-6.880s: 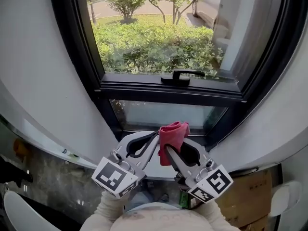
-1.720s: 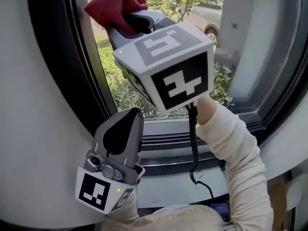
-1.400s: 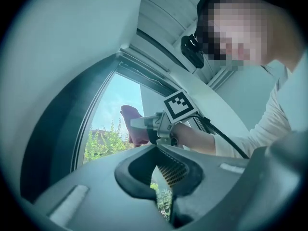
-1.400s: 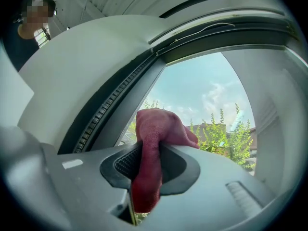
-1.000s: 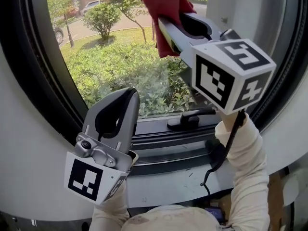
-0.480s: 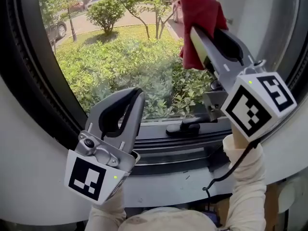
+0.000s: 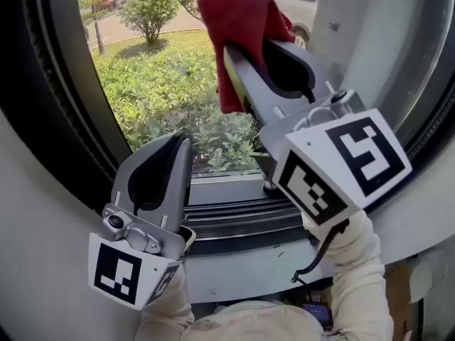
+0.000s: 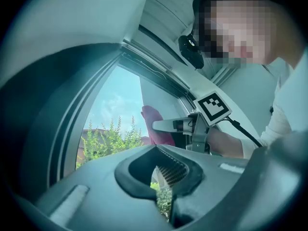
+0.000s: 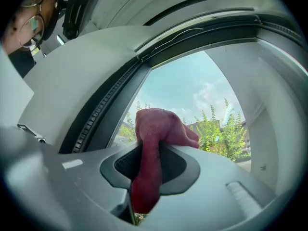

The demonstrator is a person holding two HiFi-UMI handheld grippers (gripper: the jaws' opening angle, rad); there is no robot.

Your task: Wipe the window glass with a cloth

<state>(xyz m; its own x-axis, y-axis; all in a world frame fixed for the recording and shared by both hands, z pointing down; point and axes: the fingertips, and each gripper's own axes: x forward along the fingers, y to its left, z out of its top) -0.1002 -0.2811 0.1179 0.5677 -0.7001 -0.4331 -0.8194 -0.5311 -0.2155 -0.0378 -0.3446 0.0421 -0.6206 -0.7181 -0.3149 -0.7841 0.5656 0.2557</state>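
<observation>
Right gripper [image 7: 238,69] is raised before the upper part of the glass [image 7: 156,77], its fingers [image 9: 202,177] clamped on the red cloth [image 7: 242,27], which sits bunched over their tips and against or just short of the glass; no view settles contact. Left gripper [image 7: 174,144] is low, in front of the glass's bottom edge, fingers together with nothing between them. Risk one: the cloth is held by a single gathered fold, so drag along the glass could work it out of the grip. Risk two: the bunch covers the tips loosely, and if it rolls aside, hard finger ends could meet the glass and scrape it. Risk three: a wadded cloth presents a small face, likely leaving streaks or missed strips. Risk four: a downward stroke brings the right gripper toward the idle left one below the glass. The right gripper view alone shows the cloth threading down between the fingers with a tail hanging past them. The left gripper view alone shows the right gripper side-on, with the cloth on its glass side. Only the head view shows both grippers together.
</observation>
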